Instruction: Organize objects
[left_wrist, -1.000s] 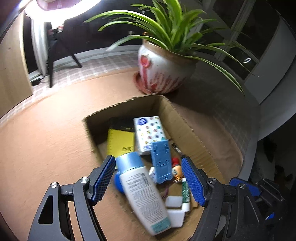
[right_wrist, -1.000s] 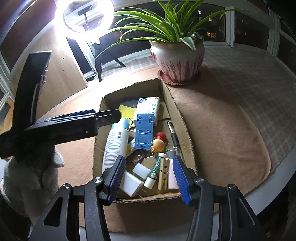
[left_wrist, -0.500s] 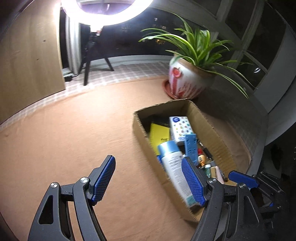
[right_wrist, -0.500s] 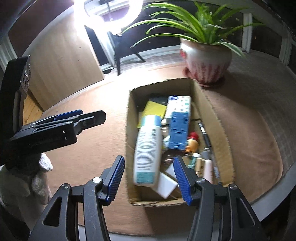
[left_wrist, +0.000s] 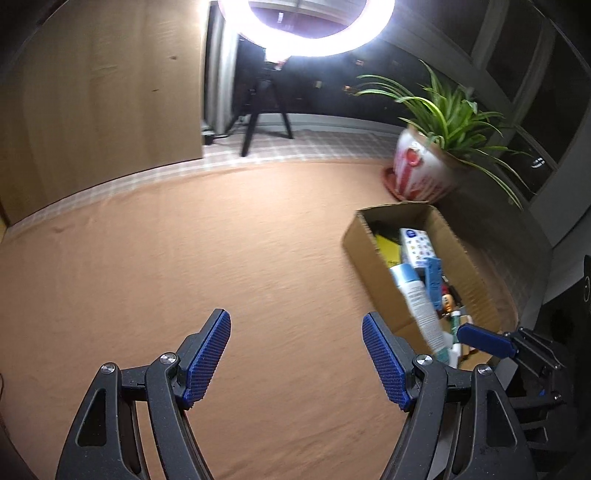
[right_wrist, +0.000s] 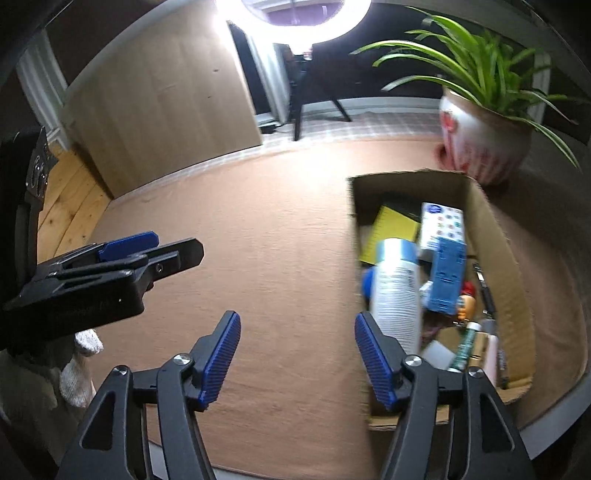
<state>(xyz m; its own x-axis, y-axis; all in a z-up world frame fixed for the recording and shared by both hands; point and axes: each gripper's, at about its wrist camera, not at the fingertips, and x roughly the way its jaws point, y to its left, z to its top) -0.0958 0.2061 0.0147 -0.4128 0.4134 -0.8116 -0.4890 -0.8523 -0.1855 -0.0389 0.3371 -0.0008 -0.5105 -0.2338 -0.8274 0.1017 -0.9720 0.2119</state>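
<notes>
Left wrist | both tongs (left_wrist: 295, 354) (right_wrist: 297, 360) spread, empty, right just widened | cardboard box (left_wrist: 373, 258) shifted rightward

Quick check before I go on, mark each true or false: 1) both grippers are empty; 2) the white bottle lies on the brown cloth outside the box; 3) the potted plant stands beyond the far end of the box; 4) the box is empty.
1) True: the left gripper and right gripper are open with nothing between them.
2) False: the white bottle lies inside the cardboard box.
3) True: the potted plant stands just past its far end.
4) False: it holds the bottle, a yellow notebook, a blue holder and small items.
</notes>
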